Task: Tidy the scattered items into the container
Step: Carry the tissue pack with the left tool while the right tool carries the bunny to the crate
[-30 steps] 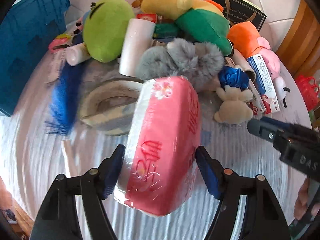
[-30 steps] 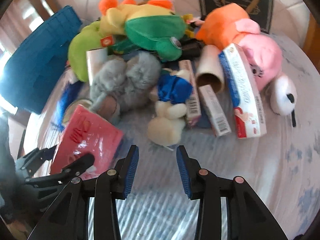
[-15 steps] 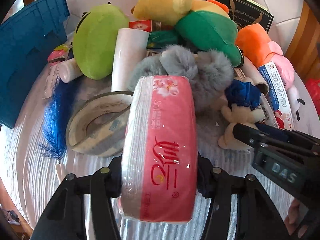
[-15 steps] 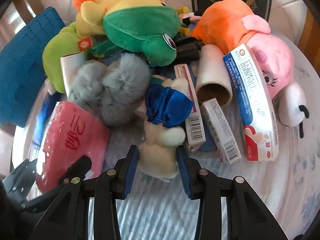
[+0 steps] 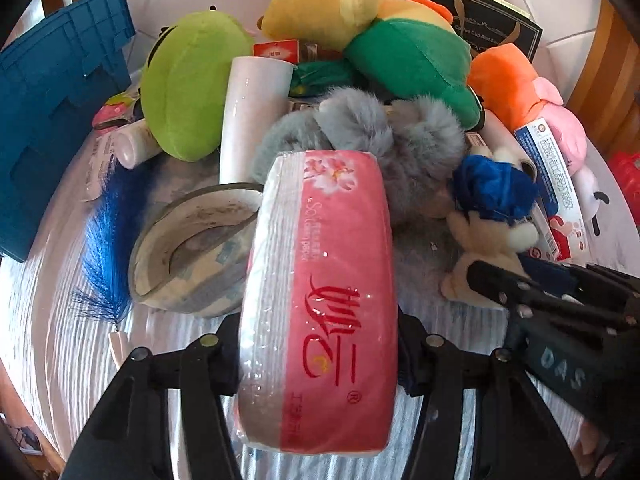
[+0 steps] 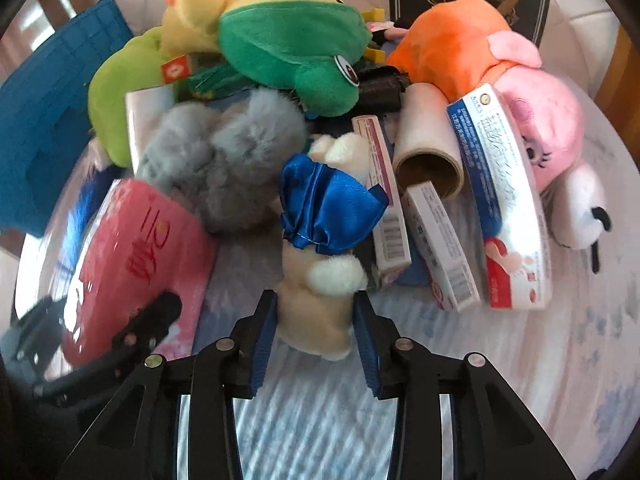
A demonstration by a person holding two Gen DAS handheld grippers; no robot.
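My left gripper (image 5: 318,354) is shut on a pink tissue pack (image 5: 320,296) and holds it above the table; the pack also shows in the right wrist view (image 6: 136,256). My right gripper (image 6: 314,338) is open, its fingers either side of the lower body of a small cream plush toy with a blue satin cloth (image 6: 320,280); the toy shows in the left wrist view (image 5: 492,224) too. The blue crate (image 5: 52,104) stands at the far left, also in the right wrist view (image 6: 44,128).
A heap lies behind: a green plush (image 5: 188,84), a yellow and green frog plush (image 6: 280,44), a grey furry slipper (image 6: 224,160), an orange and pink pig plush (image 6: 500,80), boxes (image 6: 508,208), rolls (image 6: 428,148), a tape ring (image 5: 192,248) and a blue feather (image 5: 108,236).
The pink pack has swung upright and is now squeezed between my left fingers. My right gripper has moved forward until its fingers flank the small cream plush.
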